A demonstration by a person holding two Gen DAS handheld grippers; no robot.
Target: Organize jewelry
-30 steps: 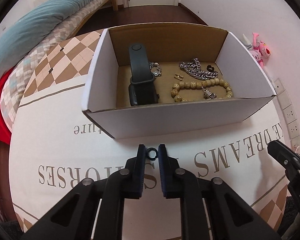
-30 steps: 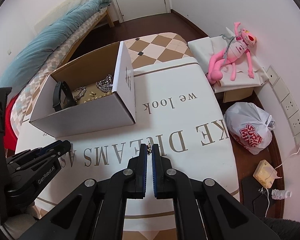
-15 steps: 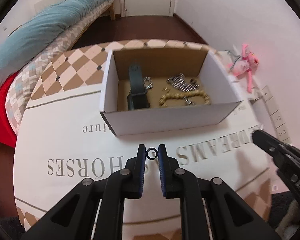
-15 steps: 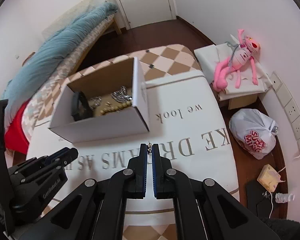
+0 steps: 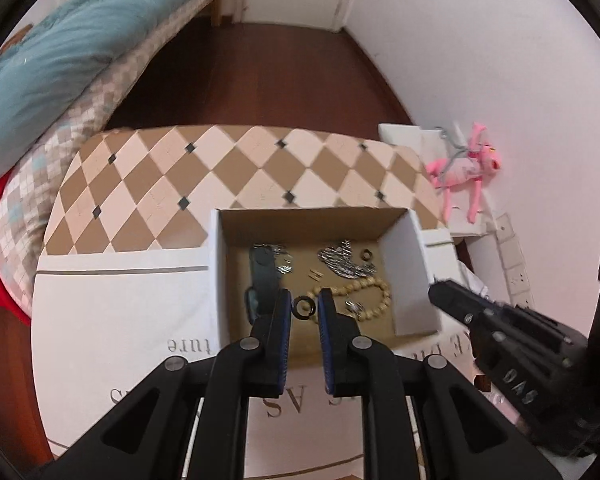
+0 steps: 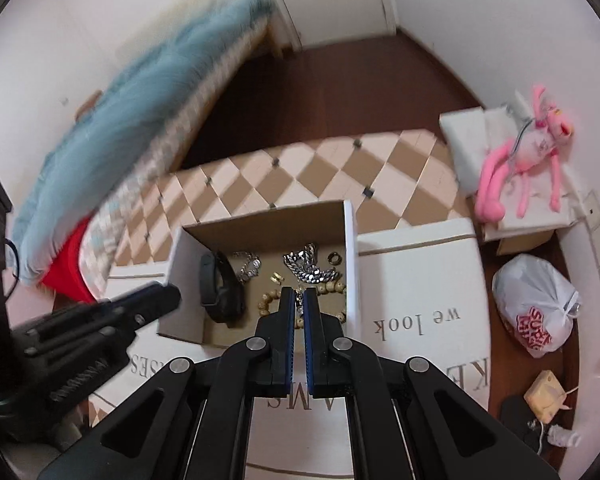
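Fingers of the left gripper [image 5: 305,307] pinch a dark ring [image 5: 305,307]; the right gripper [image 6: 296,305], at its three o'clock, is closed on something tiny I cannot identify.

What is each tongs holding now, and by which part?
The left tongs grip a small dark ring by its outer edges. The right tongs pinch something tiny; what it is cannot be told.

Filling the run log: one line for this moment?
left tongs: grip ring | right tongs: shut, contents unclear | both above box
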